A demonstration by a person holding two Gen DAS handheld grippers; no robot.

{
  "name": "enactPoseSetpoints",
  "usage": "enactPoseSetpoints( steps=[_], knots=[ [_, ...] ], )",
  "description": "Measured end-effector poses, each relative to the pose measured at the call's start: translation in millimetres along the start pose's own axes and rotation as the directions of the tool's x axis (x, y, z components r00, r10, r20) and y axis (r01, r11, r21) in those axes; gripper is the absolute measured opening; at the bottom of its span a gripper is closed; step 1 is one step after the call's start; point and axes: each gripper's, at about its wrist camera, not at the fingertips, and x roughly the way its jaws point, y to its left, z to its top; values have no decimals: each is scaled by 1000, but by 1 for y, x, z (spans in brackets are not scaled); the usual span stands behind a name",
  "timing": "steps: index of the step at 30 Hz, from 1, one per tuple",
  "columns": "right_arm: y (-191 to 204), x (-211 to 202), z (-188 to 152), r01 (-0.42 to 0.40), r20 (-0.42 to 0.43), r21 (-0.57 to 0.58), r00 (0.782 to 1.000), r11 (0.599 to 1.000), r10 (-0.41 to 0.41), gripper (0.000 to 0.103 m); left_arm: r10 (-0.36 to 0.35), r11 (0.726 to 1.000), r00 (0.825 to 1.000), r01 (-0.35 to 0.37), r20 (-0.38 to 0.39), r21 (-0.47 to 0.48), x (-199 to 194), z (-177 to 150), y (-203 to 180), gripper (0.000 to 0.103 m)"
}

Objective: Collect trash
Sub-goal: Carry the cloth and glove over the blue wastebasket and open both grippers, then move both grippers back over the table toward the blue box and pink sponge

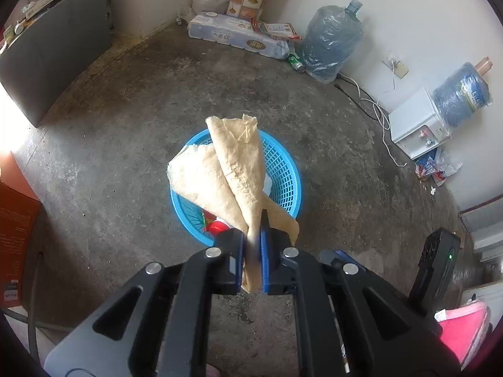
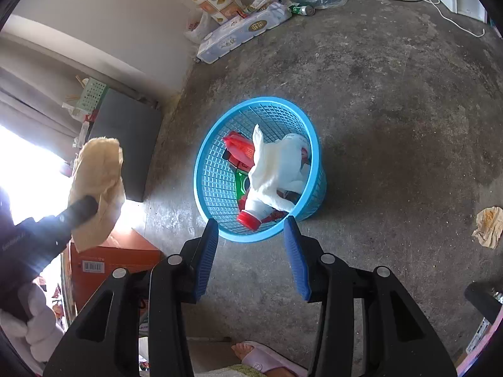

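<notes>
The left gripper [image 1: 251,251] is clenched on a large sheet of tan, crinkled paper [image 1: 232,169], folded into loose flaps that fan out from between the blue pads; in the left wrist view the sheet hangs over the blue basket [image 1: 284,169] and hides much of its inside. From the right wrist view the same paper [image 2: 97,185] shows at the left edge, bunched around the dark tip of the left gripper [image 2: 83,209], off to the side of the basket [image 2: 207,172]. The right gripper [image 2: 251,229] is released, its blue pads spread wide with nothing between them, pointing down at the near rim of the basket. The basket is a round, light-blue plastic mesh one standing on a stained concrete floor [image 2: 393,125]. Inside it lie a white plastic bottle with a red cap [image 2: 254,212], a crumpled white cloth or tissue [image 2: 273,163] draped over it, and red and green packaging [image 2: 240,149]. A crumpled tan wad of paper [image 2: 489,224] lies on the floor well apart from the basket, to the right. Along the far wall are a pack of toilet rolls [image 1: 232,33], a green can [image 1: 295,61], a big water jug wrapped in plastic [image 1: 330,40] and a white water dispenser with a jug on top [image 1: 418,125], with white cables [image 1: 374,106] trailing on the floor. An orange cardboard box [image 2: 116,260] sits near the left. A foot in a pale slipper [image 2: 261,358] shows at the bottom edge.
</notes>
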Motion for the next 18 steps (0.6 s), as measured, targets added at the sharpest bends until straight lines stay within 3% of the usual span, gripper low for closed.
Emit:
enactPoseSetpoints(
  steps=[1,3,9,18],
  knots=[
    [-2,-2,-3,6,-6,0,1000,1000,-6,43,6,1000,1000,-6,-24,-6,8,7,-1,44],
    [-4,-7,-6,9,-13,-3,1000,1000,-9,43,55,997,998,-55,8,-46,11,14,1,55],
    [-3,-16,-9,4,-17,-28,1000,1000,-4,43,65,995,994,-59,84,-76,-23,-12,21,57],
    [25,-23,-23,-46,-42,-82,998,996,42,43,57,986,979,-24,195,-164,-110,-80,56,57]
  ],
)
